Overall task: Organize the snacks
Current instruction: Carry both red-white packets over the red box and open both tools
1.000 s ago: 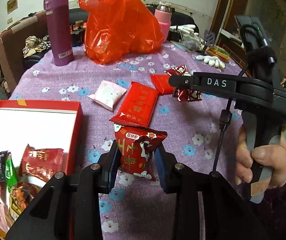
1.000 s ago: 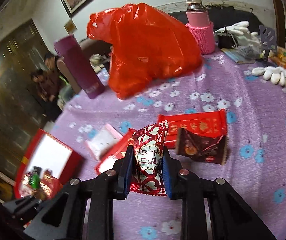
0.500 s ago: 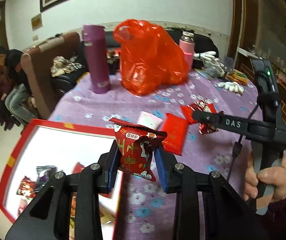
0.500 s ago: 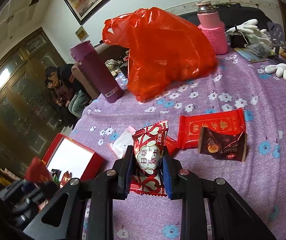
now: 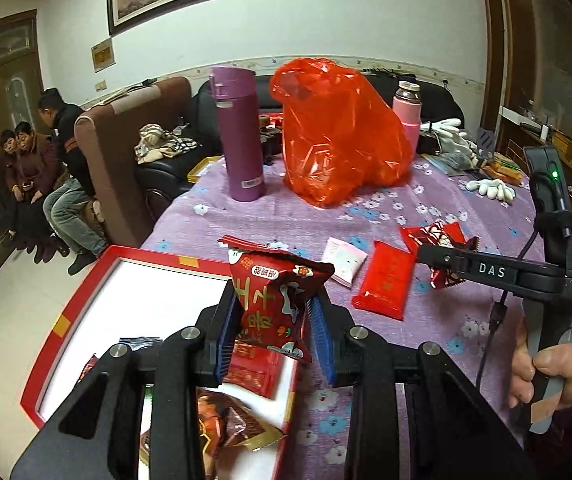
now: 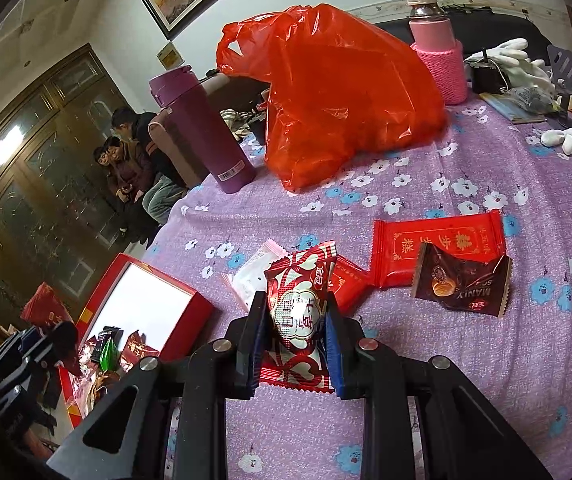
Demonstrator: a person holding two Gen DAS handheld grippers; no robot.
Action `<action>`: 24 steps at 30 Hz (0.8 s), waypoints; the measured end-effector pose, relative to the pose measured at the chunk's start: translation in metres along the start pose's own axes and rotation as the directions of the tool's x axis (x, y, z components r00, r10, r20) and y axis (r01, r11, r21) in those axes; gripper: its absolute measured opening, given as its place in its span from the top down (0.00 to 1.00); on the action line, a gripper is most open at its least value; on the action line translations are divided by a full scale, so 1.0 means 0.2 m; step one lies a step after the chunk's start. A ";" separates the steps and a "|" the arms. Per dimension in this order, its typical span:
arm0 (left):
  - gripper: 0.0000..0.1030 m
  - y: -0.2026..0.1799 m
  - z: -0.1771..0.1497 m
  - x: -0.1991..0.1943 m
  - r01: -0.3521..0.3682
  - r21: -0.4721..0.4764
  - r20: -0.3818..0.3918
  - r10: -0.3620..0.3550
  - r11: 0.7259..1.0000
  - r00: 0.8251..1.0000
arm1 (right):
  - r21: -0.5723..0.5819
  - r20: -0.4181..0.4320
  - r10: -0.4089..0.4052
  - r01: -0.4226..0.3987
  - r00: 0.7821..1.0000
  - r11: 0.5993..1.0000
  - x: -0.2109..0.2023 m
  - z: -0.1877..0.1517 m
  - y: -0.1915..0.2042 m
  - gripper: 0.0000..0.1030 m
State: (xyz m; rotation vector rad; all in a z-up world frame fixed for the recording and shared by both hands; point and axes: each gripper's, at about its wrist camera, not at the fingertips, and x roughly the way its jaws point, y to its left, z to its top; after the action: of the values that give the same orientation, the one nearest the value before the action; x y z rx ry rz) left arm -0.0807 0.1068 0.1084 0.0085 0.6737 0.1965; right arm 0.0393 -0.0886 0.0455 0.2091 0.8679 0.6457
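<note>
The left gripper [image 5: 272, 320] pinches a red snack packet [image 5: 272, 300] above the red box [image 5: 66, 320] at lower left. The right gripper [image 6: 294, 324], clamped tight, grips a heart-patterned packet [image 6: 298, 304] over the counter [image 6: 486, 360].

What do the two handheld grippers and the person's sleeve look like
Both grippers are matte black plastic with silver screw heads and ribbed blue pads. The right gripper carries white DAS lettering, a black cable, a grey trigger and a green light. The sleeve is dark maroon.
</note>
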 end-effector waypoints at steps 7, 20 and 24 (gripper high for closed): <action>0.69 0.03 0.00 -0.01 -0.028 -0.006 0.012 0.029 1.000 1.000 | -0.004 -0.006 -0.001 0.000 1.000 1.000 0.01 0.00 0.01 0.75; 0.69 0.09 -0.01 -0.02 -0.077 -0.013 0.027 0.078 0.997 0.997 | -0.008 -0.013 0.000 0.000 1.000 1.000 0.02 0.00 0.02 0.75; 0.69 0.14 -0.02 -0.03 -0.092 -0.026 0.029 0.093 0.995 0.995 | -0.021 -0.019 0.007 -0.008 1.000 1.000 0.03 -0.01 0.04 0.75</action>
State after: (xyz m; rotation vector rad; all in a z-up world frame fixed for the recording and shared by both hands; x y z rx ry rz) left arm -0.0930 0.1324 0.1109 0.0190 0.6410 0.2935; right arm 0.0366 -0.0795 0.0437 0.1879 0.8791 0.6644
